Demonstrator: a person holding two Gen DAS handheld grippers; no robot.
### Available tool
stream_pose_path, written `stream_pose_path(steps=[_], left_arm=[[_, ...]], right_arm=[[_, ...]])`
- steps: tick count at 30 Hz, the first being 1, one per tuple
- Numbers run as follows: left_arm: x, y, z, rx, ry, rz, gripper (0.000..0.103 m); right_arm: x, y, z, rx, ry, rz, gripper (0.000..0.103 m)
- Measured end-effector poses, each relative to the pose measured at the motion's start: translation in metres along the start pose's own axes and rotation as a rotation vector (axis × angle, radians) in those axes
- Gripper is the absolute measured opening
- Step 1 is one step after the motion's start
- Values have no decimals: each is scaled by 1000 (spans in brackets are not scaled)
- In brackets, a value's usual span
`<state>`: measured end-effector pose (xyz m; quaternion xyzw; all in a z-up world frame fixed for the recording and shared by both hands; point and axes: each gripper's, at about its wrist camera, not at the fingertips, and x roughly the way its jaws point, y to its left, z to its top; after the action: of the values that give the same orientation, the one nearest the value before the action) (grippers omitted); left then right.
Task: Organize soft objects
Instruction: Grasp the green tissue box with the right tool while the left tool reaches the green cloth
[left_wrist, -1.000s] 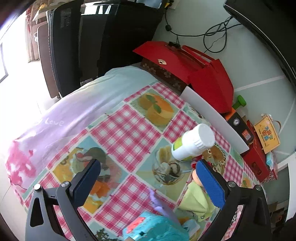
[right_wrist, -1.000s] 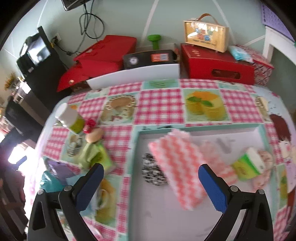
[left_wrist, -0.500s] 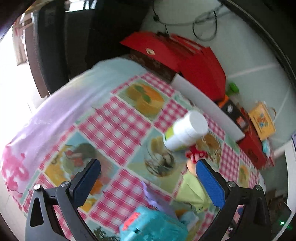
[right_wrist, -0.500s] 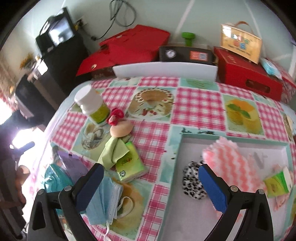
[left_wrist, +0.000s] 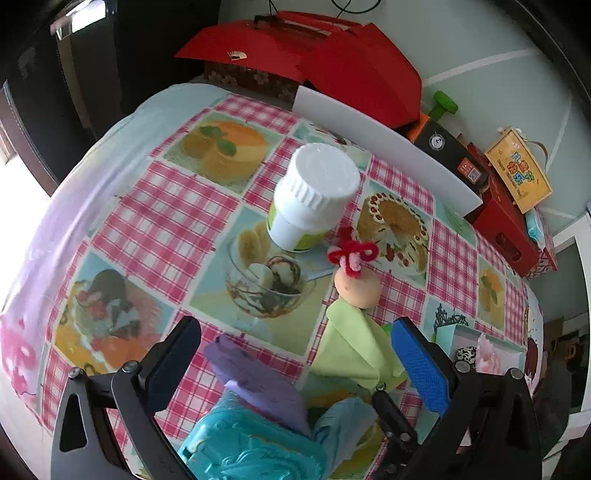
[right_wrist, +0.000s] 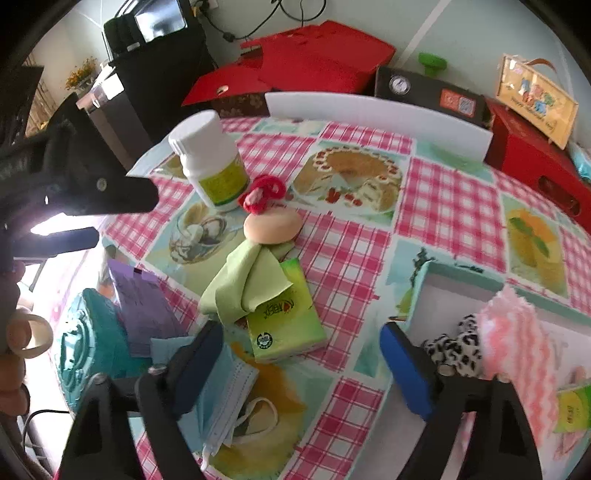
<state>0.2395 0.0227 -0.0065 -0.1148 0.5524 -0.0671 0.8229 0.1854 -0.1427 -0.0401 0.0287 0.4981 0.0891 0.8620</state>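
- We see the right gripper (right_wrist: 299, 362) with its blue pads spread wide and nothing between them, hovering above the green tissue pack (right_wrist: 284, 317) on the checked tablecloth (right_wrist: 436, 206).
- A folded green cloth (right_wrist: 247, 284) lies partly over the far end of that pack, and its far tip touches the peach sponge (right_wrist: 273, 225).
- A red pipe-cleaner knot (right_wrist: 262, 192) sits just beyond the sponge, beside the white bottle (right_wrist: 210, 158).
- A blue face mask (right_wrist: 225, 398) lies under the right gripper's left finger, near the pack.
- To the right, the tray (right_wrist: 461, 280) holds a leopard-print item (right_wrist: 454, 350) touching a pink wavy cloth (right_wrist: 517, 347); another green pack shows at the frame edge, too cropped for us to be sure of it.
- The left gripper (left_wrist: 295, 354) is also parted and empty, above a purple cloth (left_wrist: 255, 376) that rests against a teal object (left_wrist: 251, 450) we cannot identify clearly.
- From the left wrist view, the green cloth (left_wrist: 351, 347) lies just inside the right pad, with the sponge (left_wrist: 356, 290) and bottle (left_wrist: 310, 195) farther ahead.
- Red boxes (left_wrist: 332, 66) stand behind the table's far edge.
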Motion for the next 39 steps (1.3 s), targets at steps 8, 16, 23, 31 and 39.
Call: stream_pose_path(steps=[8, 16, 23, 31, 39], left_arm=[[21, -12, -1, 31, 69, 11, 102], [28, -11, -1, 6, 86, 20, 102], [29, -9, -1, -10, 94, 12, 102], [34, -23, -4, 27, 102, 21, 102], [38, -42, -7, 91, 98, 27, 102]], right_arm=[[16, 6, -1, -46, 33, -3, 77], [31, 10, 1, -62, 57, -20, 72], [33, 8, 2, -56, 44, -60, 57], [29, -4, 2, -13, 48, -68, 56], [18, -7, -2, 18, 45, -51, 56]])
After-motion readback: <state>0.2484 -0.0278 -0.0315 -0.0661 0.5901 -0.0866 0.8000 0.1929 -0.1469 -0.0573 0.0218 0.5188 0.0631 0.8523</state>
